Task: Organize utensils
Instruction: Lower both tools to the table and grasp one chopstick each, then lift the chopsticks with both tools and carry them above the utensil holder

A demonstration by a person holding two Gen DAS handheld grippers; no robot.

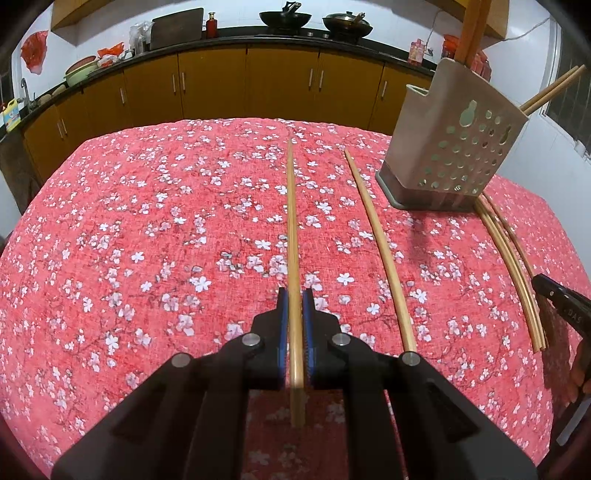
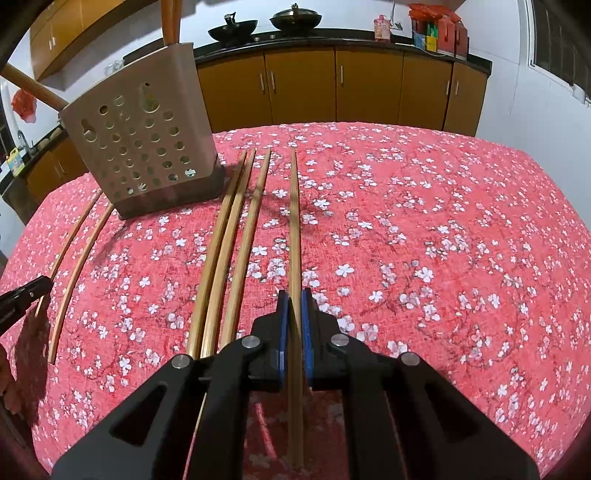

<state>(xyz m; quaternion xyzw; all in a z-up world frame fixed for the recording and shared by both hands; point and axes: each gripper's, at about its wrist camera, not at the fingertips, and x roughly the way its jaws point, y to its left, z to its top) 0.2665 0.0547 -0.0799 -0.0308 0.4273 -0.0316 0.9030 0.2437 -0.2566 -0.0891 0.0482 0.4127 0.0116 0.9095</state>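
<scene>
Bamboo chopsticks: left gripper [image 1: 294, 295] clamps one [image 1: 291, 221], right gripper [image 2: 294, 295] another [image 2: 294, 221].

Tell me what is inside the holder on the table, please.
Chopsticks stick up out of the holder, and two more lean out at its side. Their lower ends are covered by its wall; the holes show nothing clear.
</scene>
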